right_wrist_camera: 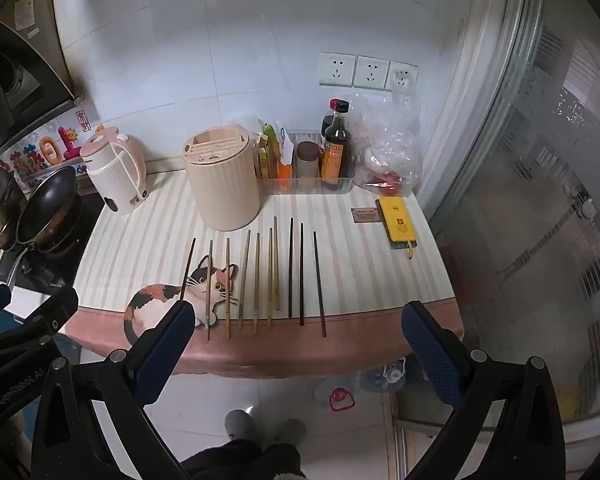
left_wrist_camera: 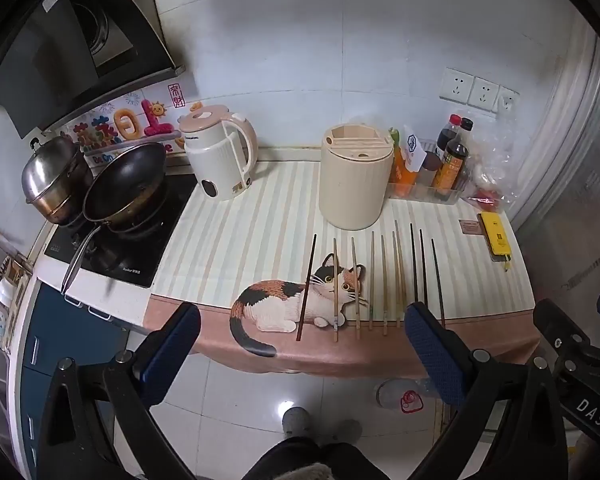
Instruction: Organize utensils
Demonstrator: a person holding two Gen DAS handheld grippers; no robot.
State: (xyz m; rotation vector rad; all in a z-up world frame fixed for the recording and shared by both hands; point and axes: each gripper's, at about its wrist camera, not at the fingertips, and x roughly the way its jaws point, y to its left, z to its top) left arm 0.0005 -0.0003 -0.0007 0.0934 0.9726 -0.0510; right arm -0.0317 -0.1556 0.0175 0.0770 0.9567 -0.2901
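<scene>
Ten chopsticks (right_wrist_camera: 256,280) lie side by side at frame centre on the tabletop (right_wrist_camera: 360,272), in front of the beige utensil holder (right_wrist_camera: 222,184). Left gripper (left_wrist_camera: 302,348) and right gripper (right_wrist_camera: 298,344): fingers spread wide, holding nothing. The chopsticks look light, stiff, thin and likely slippery; grip one near its thicker near end.

right tongs' body (left_wrist_camera: 590,410): "DAS" | left tongs' body (right_wrist_camera: 18,386): "GenRobot.AI" | other labels: unreadable
</scene>
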